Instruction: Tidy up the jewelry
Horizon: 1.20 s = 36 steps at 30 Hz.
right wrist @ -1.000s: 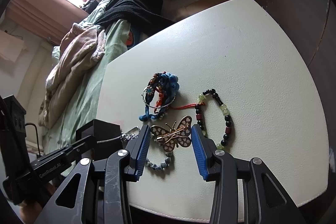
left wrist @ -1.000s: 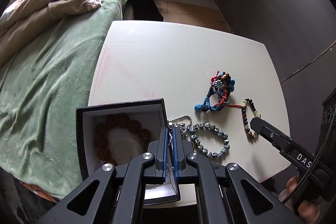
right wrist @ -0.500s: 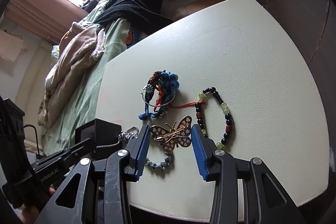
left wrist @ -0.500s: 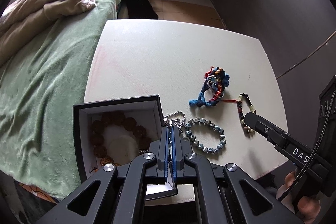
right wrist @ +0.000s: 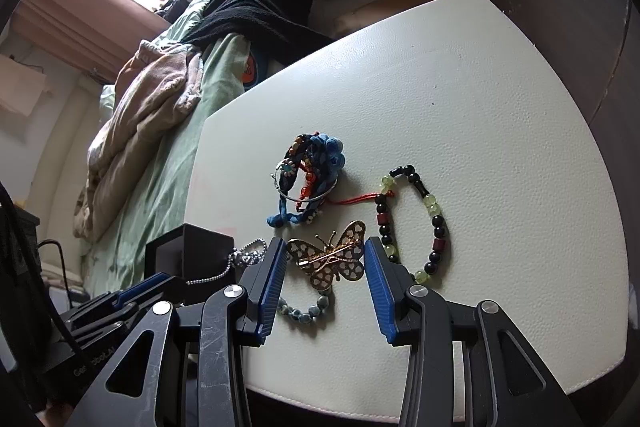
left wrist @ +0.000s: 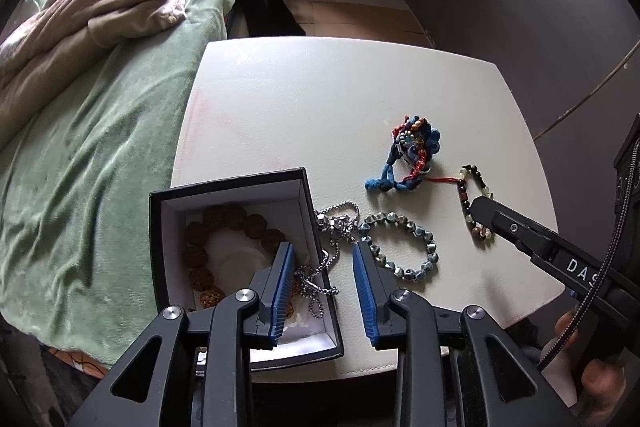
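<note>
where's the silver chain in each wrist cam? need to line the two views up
Left wrist: silver chain low centre, draped over the black box wall, between the open left gripper fingers.
Right wrist: chain lower left, running from the box corner.
Shared landmark: blue cord bundle.

A white table (left wrist: 328, 99) with a fine pebbled, leather-like grain carries a shiny metal ball chain (left wrist: 334, 227), a glossy gold-tone metal butterfly (right wrist: 329, 261) and a bracelet of polished grey-blue beads (left wrist: 404, 247). Knotted blue cord and red thread form a matt bundle (left wrist: 412, 155). Rough brown wooden beads (left wrist: 236, 217) lie in a matt black box (left wrist: 168, 199) lined in white. Ribbed blue pads (left wrist: 366, 283) face matt black plastic fingers. Beside the table, a green blanket (left wrist: 80, 163) looks plush.
</note>
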Available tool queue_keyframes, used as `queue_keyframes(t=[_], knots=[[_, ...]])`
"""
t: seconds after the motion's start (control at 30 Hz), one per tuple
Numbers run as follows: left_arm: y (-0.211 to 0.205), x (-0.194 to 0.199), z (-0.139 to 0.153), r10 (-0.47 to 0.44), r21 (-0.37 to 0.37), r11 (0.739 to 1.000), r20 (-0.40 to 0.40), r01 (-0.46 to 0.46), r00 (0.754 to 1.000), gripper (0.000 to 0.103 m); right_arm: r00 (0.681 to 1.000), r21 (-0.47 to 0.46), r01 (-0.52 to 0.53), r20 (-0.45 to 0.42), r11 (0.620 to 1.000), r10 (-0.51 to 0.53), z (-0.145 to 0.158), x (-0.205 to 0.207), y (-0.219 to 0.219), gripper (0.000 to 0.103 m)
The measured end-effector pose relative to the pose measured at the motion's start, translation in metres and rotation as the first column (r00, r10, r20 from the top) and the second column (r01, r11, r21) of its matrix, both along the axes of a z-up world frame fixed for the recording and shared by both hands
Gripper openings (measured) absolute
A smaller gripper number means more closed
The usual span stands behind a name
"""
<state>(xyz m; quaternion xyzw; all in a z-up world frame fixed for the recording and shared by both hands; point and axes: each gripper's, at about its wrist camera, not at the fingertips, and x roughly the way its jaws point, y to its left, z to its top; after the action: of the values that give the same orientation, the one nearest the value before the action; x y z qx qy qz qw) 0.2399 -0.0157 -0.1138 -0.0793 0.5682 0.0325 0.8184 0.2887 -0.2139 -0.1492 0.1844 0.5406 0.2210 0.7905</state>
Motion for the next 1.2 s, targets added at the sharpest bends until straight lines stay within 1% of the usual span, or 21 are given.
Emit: queue_keyframes(t=[0.03,0.1,0.13,0.2,0.27,0.47,0.57,0.7,0.8,0.97,1.07,1.2], knots=[[-0.001,0.001,-0.002,0.0,0.008,1.0,-0.006,0.0,1.0,0.031,1.0,0.0,0.0,0.001,1.0,0.0,0.0,0.0,0.0,0.041],[-0.002,0.001,-0.003,-0.003,0.017,1.0,-0.005,0.003,1.0,0.016,1.0,0.001,0.001,0.001,1.0,-0.001,0.0,0.0,0.0,0.041],[-0.002,0.0,-0.004,-0.005,0.016,1.0,-0.007,0.005,1.0,0.006,1.0,0.001,0.001,0.001,1.0,-0.001,0.0,0.0,0.0,0.041],[-0.002,-0.002,-0.001,-0.008,0.021,1.0,0.006,0.008,1.0,0.002,1.0,0.001,0.002,0.0,1.0,-0.002,0.0,0.0,0.0,0.041],[-0.005,-0.004,0.004,-0.018,0.061,0.998,0.016,0.017,1.0,0.002,1.0,0.001,0.004,0.0,1.0,-0.004,0.001,0.0,-0.002,0.041],[0.002,-0.008,0.022,-0.011,0.023,1.0,0.069,0.009,0.998,0.002,1.0,0.004,-0.001,0.004,1.0,0.001,0.002,0.0,-0.001,0.041],[0.01,-0.012,0.038,0.007,0.015,1.0,0.114,-0.008,0.993,0.002,1.0,0.004,-0.002,0.003,1.0,0.002,0.001,0.0,-0.001,0.041],[0.02,-0.02,0.066,0.029,0.005,1.0,0.183,-0.03,0.983,0.002,1.0,0.016,-0.001,0.007,1.0,0.001,0.002,-0.001,-0.002,0.041],[0.025,-0.027,0.088,0.036,0.01,0.999,0.234,-0.04,0.972,0.002,1.0,0.066,-0.009,0.022,0.998,0.007,0.007,-0.002,-0.002,0.041],[0.028,-0.04,0.126,0.034,0.018,0.999,0.316,-0.042,0.948,0.002,0.996,0.195,-0.066,0.073,0.979,0.053,0.024,-0.008,0.008,0.041],[0.03,-0.049,0.152,0.036,0.024,0.998,0.377,-0.049,0.926,0.002,0.992,0.266,-0.106,0.101,0.958,0.081,0.033,-0.013,0.017,0.041],[0.03,-0.061,0.187,0.028,0.039,0.998,0.447,-0.051,0.894,0.001,0.987,0.31,-0.131,0.132,0.942,0.094,0.041,-0.017,0.026,0.041]])
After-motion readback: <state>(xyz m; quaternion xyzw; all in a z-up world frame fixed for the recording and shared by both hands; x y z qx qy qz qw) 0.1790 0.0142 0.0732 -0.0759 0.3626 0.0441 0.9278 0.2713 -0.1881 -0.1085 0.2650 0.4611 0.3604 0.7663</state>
